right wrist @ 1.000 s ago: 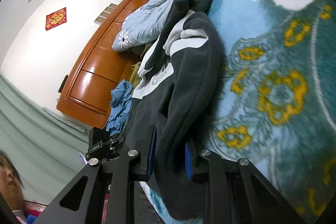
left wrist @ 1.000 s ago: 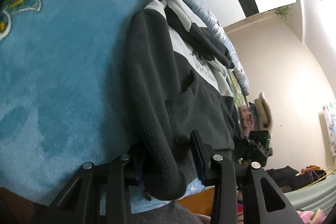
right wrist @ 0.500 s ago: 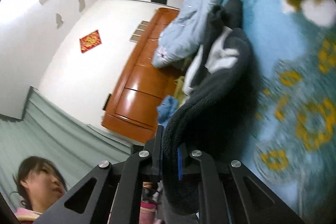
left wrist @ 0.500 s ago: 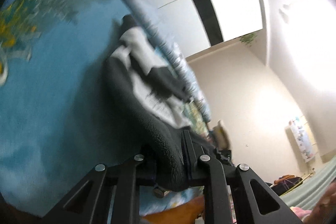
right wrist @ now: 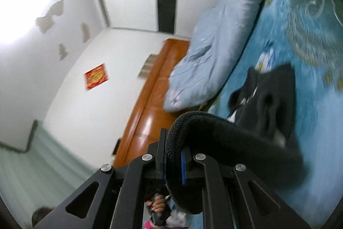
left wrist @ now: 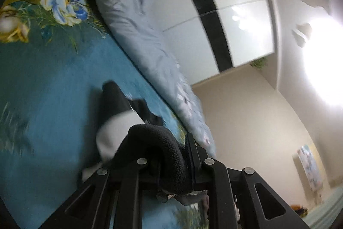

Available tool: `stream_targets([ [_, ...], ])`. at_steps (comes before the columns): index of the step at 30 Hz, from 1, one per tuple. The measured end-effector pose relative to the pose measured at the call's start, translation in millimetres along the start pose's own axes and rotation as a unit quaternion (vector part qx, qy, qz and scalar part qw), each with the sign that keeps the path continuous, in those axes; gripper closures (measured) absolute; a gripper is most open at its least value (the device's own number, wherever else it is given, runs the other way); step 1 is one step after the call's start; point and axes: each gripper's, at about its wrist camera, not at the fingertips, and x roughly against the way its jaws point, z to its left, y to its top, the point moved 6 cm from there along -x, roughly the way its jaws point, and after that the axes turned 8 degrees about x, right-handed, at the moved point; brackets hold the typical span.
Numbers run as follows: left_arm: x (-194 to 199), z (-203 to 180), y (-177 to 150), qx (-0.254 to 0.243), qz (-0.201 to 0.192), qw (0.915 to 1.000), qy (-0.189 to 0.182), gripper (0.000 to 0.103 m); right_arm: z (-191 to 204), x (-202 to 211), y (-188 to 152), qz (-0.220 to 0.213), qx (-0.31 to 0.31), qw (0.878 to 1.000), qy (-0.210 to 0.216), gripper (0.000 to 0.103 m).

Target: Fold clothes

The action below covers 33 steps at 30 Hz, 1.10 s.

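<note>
Fleece hem of the dark sweater (left wrist: pixel 158 153) is pinched in both grippers' clenched jaws, left gripper (left wrist: pixel 173 162) and right gripper (right wrist: pixel 173 162); raised above the bed (left wrist: pixel 53 83), likely for folding toward the quilt (right wrist: pixel 216 40).

I see the fleece garment (left wrist: pixel 163 149) as thick, nubby, matt cloth, dark grey with a white panel. The blanket (left wrist: pixel 53 83) under it looks plush and soft, printed teal. My left gripper (left wrist: pixel 171 166) and right gripper (right wrist: pixel 174 162) are matt black plastic with shiny metal screws. The quilt (right wrist: pixel 216 50) is smooth, faintly sheened cloth. The headboard (right wrist: pixel 150 104) is glossy lacquered wood.
</note>
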Motion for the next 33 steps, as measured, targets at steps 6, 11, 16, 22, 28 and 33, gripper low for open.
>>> stream_targets([
  [6,-67.7,50.3,53.5,0.032,0.001,0.997,0.071,0.083,-71.7,-46.5,49.9,-0.011,-0.047,0.994,-0.099,0.093],
  [11,-93.4,96.4,61.1,0.097,0.029,0.9917,0.08,0.076,-129.7,-62.1,54.4,-0.007,-0.108,0.983,-0.149,0.092],
  [16,-62.6,81.8,70.2,0.104,-0.02,0.9941,0.024,0.031,-121.2,-60.6,61.2,-0.003,-0.086,0.985,-0.152,0.075],
  [22,-42.6,69.0,68.5,0.05,-0.045,0.9915,0.111,0.024,-80.0,-37.7,79.1,-0.029,0.002,0.982,-0.189,0.047],
  [28,-86.6,82.9,33.3,-0.075,0.008,0.9594,0.272,0.024,-85.6,-29.5,67.0,0.007,0.024,0.97,-0.242,0.045],
  [33,-110.1,78.8,26.8,-0.128,0.021,0.9495,0.286,0.045,-106.4,-44.0,56.7,0.051,0.027,0.961,-0.272,0.045],
])
